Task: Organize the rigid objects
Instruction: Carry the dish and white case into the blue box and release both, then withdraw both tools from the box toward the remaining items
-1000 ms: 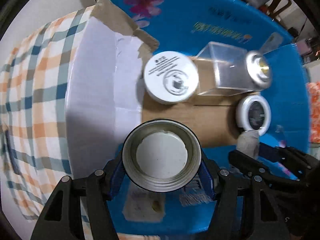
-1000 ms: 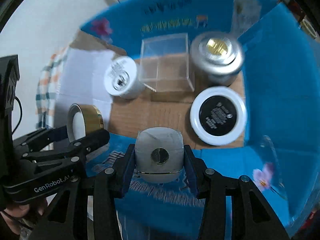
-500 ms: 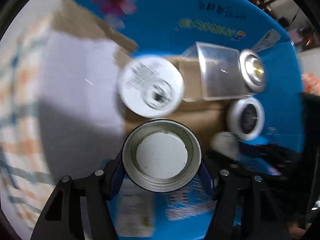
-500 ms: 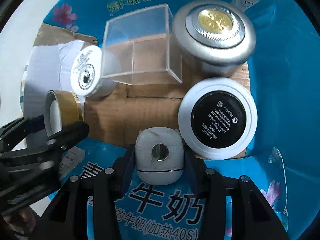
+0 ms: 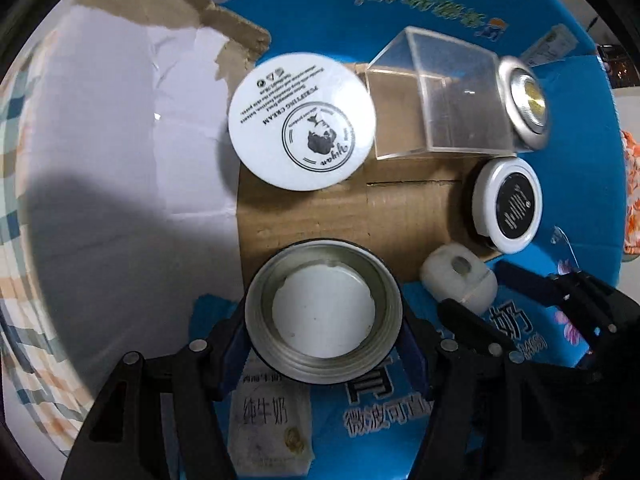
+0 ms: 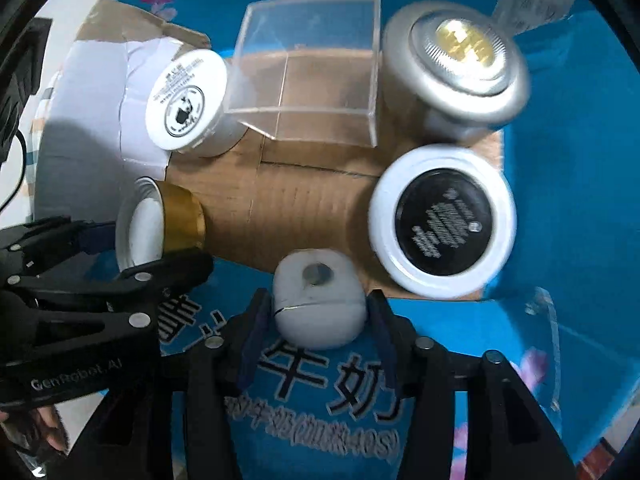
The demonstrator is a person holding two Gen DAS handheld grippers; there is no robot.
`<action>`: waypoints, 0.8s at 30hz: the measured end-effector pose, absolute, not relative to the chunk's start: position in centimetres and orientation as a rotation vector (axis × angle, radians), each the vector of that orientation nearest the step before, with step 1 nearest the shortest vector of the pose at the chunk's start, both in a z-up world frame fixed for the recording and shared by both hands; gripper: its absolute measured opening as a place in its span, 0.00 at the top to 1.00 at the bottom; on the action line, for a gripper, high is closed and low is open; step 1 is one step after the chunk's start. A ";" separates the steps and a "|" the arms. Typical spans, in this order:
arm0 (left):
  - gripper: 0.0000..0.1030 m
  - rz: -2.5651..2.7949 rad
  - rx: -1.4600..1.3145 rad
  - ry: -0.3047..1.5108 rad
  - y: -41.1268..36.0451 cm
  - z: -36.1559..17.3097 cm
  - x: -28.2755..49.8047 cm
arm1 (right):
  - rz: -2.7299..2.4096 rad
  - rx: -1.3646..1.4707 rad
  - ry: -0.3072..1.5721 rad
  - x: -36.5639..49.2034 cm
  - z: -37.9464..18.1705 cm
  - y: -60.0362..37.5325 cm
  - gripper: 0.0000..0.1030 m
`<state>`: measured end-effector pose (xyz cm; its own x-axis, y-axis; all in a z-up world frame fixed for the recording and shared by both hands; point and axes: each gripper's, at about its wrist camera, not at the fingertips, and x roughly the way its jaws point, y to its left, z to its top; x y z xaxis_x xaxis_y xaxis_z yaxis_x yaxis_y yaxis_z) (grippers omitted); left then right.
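My left gripper (image 5: 322, 326) is shut on a round lid (image 5: 324, 316), silver inside and gold outside (image 6: 180, 220), held low over the box floor at the front left. My right gripper (image 6: 318, 320) points down into the blue milk box (image 6: 568, 160). Its jaws are opening, and a small white rounded case (image 6: 316, 292) sits between them on the cardboard floor with thin gaps at both pads. In the left wrist view the case (image 5: 456, 276) lies right of the lid, with the right gripper (image 5: 480, 292) around it.
Along the back of the box stand a white cream jar (image 5: 302, 120), a clear acrylic cube (image 5: 444, 100) and a silver jar with a gold centre (image 6: 456, 52). A white jar with a black top (image 6: 442, 224) stands at the right. A checked cloth (image 5: 16, 160) lies outside.
Both grippers have sunk lower into the box. The right jaws have spread off the white case, which now rests on the floor. The left gripper still holds the lid.
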<state>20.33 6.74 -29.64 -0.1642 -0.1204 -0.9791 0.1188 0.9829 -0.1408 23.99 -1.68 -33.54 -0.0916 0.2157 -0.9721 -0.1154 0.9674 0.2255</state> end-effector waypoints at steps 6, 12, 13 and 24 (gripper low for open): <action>0.00 -0.178 -0.017 1.669 5.9 -26.8 19.4 | 0.203 0.094 1.600 22.6 -31.5 -4.0 0.13; 0.00 -0.151 0.010 1.602 3.9 -23.0 18.4 | 0.122 -0.001 1.522 20.8 -28.0 -6.1 0.09; 0.00 -0.137 0.023 1.593 3.8 -22.0 17.7 | 0.123 -0.023 1.511 20.4 -27.0 -6.1 0.09; 0.00 -0.070 0.012 1.338 4.4 -9.2 12.5 | 0.066 0.002 1.343 13.6 -13.4 -8.0 0.09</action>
